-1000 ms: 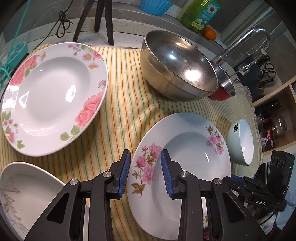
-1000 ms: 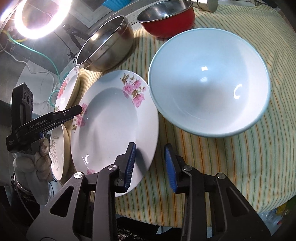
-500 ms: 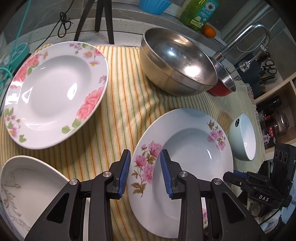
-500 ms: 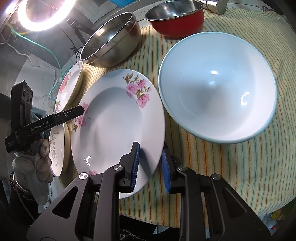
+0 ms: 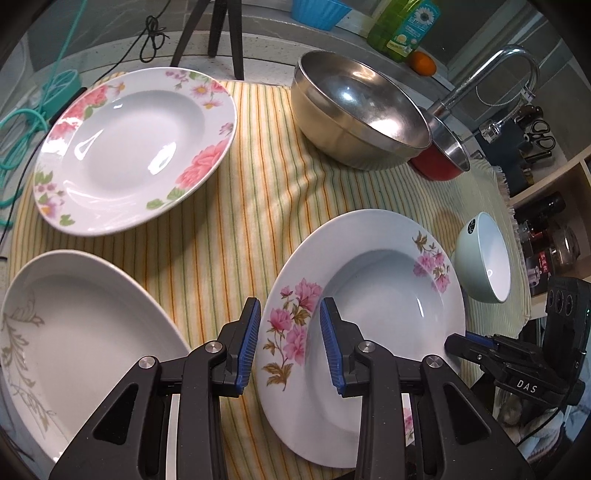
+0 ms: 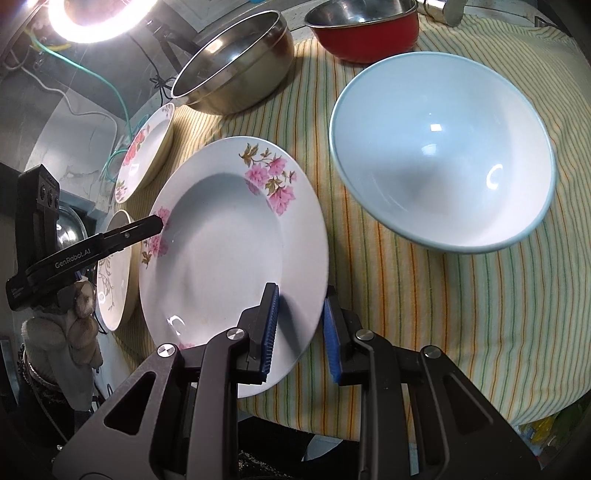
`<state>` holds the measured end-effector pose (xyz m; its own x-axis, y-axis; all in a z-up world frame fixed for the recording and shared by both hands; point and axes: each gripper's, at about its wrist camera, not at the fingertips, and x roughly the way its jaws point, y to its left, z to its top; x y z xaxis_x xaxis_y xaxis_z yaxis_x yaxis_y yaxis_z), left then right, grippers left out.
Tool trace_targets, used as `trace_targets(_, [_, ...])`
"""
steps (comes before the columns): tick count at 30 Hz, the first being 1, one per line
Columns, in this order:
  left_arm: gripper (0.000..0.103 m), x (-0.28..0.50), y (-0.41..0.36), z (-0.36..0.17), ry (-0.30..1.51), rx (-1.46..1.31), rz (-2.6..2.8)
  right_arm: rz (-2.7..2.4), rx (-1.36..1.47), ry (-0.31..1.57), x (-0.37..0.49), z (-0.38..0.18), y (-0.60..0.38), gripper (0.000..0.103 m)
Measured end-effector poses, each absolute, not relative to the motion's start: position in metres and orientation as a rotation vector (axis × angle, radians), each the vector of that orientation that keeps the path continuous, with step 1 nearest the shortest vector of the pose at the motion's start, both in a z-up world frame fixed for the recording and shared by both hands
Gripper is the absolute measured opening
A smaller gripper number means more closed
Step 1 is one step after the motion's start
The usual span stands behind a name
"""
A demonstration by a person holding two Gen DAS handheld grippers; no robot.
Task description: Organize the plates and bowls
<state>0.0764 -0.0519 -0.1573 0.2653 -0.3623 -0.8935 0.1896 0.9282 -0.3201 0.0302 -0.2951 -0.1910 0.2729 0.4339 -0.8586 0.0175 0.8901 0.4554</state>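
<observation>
Straddling opposite rims of the white pink-flowered ceramic plate [image 6: 229, 236] on the striped cloth [image 6: 424, 288], left gripper [image 5: 289, 341] and right gripper [image 6: 300, 328] stand narrowly parted, neither visibly clamping.

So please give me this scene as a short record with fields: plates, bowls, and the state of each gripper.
surface: striped cloth
plates: pink-flower plate near the front edge; rose plate at far left; leaf plate at near left
bowls: steel bowl; red bowl; blue bowl
left gripper: open, over the pink-flower plate's rim
right gripper: open, jaws astride the pink-flower plate's rim, not yet closed
</observation>
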Motion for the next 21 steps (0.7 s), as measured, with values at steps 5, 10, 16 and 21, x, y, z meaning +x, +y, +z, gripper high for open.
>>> trace_targets(5, [0.031,0.068,-0.051,-0.157,1.25,-0.161,-0.364,0.302,0.407,1.274,0.032,-0.193,-0.291,0.024])
trace_targets(10, [0.031,0.06,-0.05,-0.157,1.25,-0.163,-0.355,0.308,0.399,1.273,0.035,-0.196,-0.289,0.024])
trace_targets(16, [0.031,0.055,-0.048,-0.159,1.252,-0.166,-0.351,0.316,0.389,1.268,0.033,-0.196,-0.289,0.025])
trace_targets(21, [0.031,0.052,-0.048,-0.158,1.252,-0.171,-0.347,0.314,0.388,1.265,0.032,-0.197,-0.29,0.025])
